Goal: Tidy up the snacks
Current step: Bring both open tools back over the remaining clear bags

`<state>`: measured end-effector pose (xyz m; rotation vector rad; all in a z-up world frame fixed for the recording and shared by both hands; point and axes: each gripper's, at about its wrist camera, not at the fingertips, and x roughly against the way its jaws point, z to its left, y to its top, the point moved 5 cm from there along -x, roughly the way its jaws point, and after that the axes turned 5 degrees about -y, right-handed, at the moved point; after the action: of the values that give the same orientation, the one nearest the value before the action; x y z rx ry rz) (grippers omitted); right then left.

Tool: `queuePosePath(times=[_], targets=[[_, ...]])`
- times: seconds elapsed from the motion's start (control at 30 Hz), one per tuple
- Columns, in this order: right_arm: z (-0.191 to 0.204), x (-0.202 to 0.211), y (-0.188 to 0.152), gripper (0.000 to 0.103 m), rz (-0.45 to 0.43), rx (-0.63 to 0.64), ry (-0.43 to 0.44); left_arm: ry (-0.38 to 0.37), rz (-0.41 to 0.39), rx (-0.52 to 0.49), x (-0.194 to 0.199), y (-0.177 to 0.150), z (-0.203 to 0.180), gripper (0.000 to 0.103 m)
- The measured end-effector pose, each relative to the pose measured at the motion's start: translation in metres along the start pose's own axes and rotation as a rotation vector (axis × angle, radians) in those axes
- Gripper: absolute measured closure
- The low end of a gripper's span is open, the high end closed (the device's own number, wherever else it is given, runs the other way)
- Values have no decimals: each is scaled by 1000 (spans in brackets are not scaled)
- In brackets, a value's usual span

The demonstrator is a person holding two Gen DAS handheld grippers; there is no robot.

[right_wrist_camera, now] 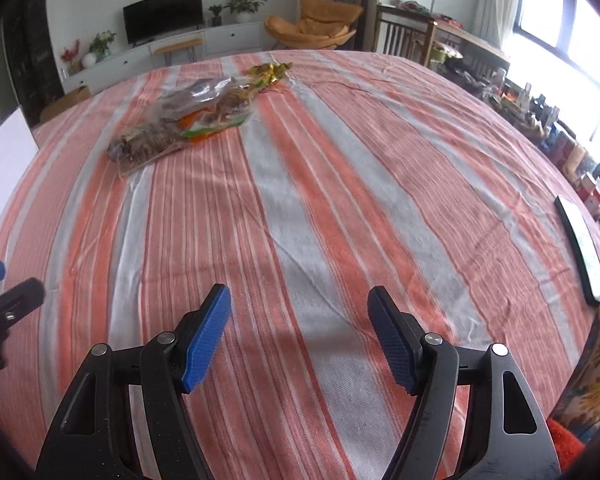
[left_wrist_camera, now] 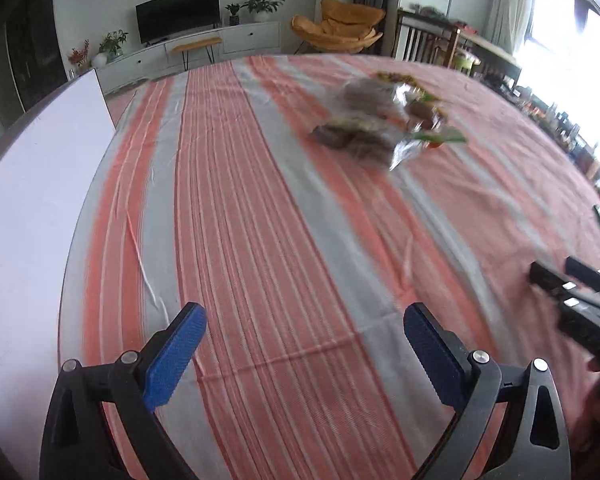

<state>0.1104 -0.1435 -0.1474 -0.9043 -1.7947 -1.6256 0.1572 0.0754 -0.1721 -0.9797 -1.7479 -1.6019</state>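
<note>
Striped orange-and-grey tablecloth (right_wrist_camera: 300,208) fills both views, living room behind with a television and an orange chair. Both tools hover low over the near edge, empty: left gripper (left_wrist_camera: 304,344) spread wide, right gripper (right_wrist_camera: 300,332) spread too, nothing between the blue pads (right_wrist_camera: 208,340). Up toward the far edge sits the heap of snack packets (right_wrist_camera: 180,124), clear bags of dark snacks tangled with a green-and-orange wrapper, a yellow packet (right_wrist_camera: 268,74) just beyond. The heap's long axis runs diagonally, near-left to far-right. It lies ahead-left of the right gripper, ahead-right of the left; neither looks clearly nearer. No container shows, only a white board (left_wrist_camera: 32,200) at the left edge and a phone (right_wrist_camera: 582,252) at the right.
</note>
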Motion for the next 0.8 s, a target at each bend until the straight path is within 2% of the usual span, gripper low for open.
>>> queuePosePath(times=[0.1, 0.27, 0.8], targets=[[-6, -6, 1, 25, 12, -35, 23, 12, -13, -20, -2, -2, 1, 4], [-7, -5, 0, 21, 13, -42, 13, 7, -9, -33, -2, -3, -1, 0], [-9, -6, 0, 19, 10, -46, 12, 7, -9, -34, 0, -1, -1, 0]])
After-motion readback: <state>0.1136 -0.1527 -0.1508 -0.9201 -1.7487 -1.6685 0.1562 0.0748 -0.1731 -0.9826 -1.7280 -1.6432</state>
